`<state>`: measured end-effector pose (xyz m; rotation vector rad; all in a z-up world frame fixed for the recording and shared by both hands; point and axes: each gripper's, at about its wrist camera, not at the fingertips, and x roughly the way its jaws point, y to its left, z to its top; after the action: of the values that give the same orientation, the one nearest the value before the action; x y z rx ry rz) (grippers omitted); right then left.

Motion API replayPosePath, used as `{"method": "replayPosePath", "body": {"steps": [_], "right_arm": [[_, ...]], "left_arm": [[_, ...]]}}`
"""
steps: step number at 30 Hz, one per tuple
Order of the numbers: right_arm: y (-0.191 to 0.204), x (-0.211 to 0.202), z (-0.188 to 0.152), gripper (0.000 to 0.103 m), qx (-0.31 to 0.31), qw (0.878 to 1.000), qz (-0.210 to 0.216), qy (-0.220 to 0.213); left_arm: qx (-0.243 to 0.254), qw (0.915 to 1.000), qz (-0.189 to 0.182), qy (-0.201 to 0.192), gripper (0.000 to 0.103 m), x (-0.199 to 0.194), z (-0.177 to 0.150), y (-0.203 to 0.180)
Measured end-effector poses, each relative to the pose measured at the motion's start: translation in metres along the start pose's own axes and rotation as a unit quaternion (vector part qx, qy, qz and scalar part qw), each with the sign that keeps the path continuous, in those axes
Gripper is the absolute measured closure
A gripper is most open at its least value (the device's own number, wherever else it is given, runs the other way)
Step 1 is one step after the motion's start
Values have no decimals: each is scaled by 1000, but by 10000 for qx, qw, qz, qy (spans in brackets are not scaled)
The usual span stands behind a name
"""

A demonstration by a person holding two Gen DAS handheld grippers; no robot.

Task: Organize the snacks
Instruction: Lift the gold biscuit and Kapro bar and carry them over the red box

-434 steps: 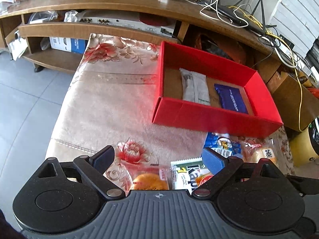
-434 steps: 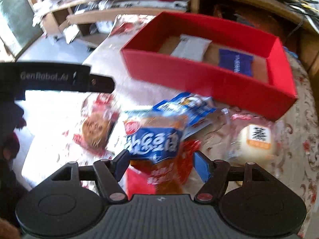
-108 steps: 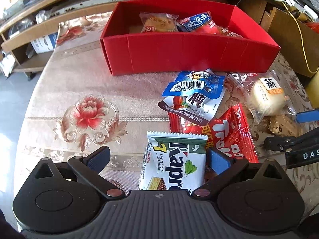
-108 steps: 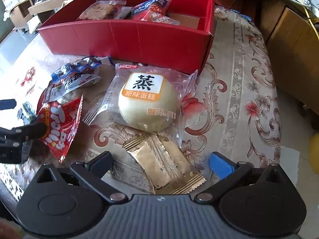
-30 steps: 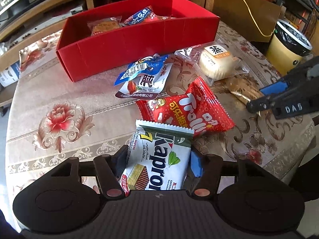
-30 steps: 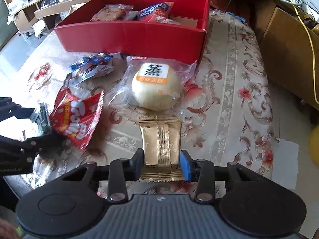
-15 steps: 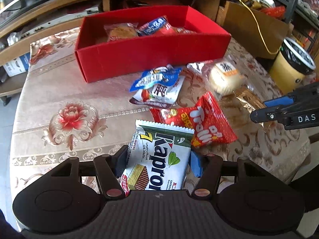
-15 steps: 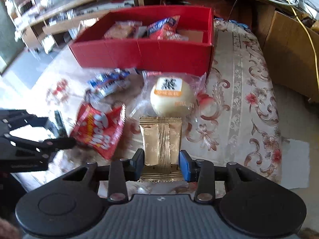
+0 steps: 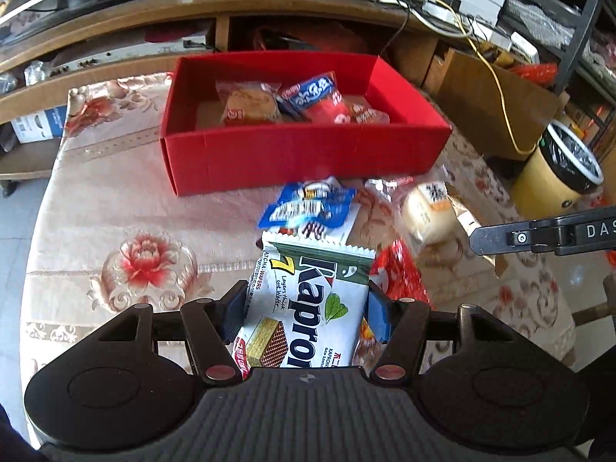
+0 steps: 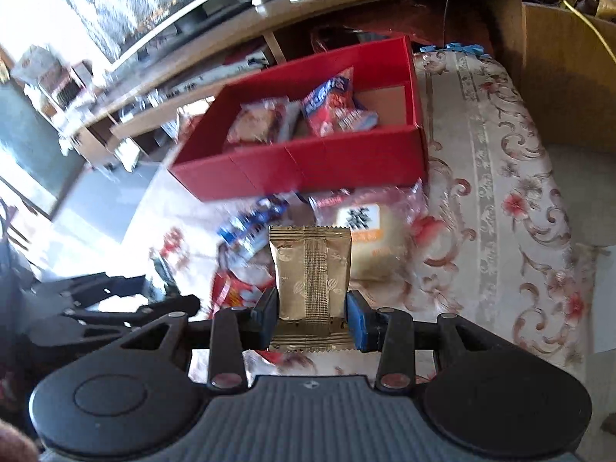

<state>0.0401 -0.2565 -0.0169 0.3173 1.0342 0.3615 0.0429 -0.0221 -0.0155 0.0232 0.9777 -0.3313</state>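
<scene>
My left gripper (image 9: 306, 310) is shut on a green and white Kapro wafer pack (image 9: 308, 304), lifted above the table. A gold foil packet (image 10: 310, 273) stands upright in my right gripper (image 10: 311, 315), which is shut on it, also off the table. The red box (image 9: 304, 154) (image 10: 308, 167) lies beyond both and holds a bun pack (image 9: 246, 104), a blue and red pack (image 9: 317, 94) and others. On the cloth lie a blue pack (image 9: 308, 204), a red Trolli bag (image 9: 400, 277) and a wrapped steamed cake (image 9: 429, 208) (image 10: 365, 231). The right gripper's finger (image 9: 539, 235) shows at the left view's right edge.
The floral tablecloth (image 9: 127, 231) covers the table, with open cloth left of the snacks. Behind stand wooden shelves (image 9: 115, 38) with cables, a cardboard box (image 9: 489, 104) and a yellow bin (image 9: 558, 169) at the right. The table's right edge (image 10: 558, 231) drops to the floor.
Both grippers have risen with their packs and rolled; the table and red box now appear farther away. The grips themselves are unchanged.
</scene>
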Motion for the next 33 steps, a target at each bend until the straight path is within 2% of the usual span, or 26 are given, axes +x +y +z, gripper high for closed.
{"method": "replayPosePath", "body": {"steps": [4,14,22,33], "right_arm": [[-3,-1,9,73,234,9994,238,-83],[5,-6,42,73,330,9974,475,-427],[17,-1,75,73,230,9966,447,-654],[27,12,109,73,101,9962,333,-803]], "left_arm": [[-82,9999,-48,-101,35,-1,11,1],[-237,9984,-100,-495,35,-5,49,4],[-249,9971,65,-712,35,1,81,8],[-286,9962,148,-809,35,14,105,13]]}}
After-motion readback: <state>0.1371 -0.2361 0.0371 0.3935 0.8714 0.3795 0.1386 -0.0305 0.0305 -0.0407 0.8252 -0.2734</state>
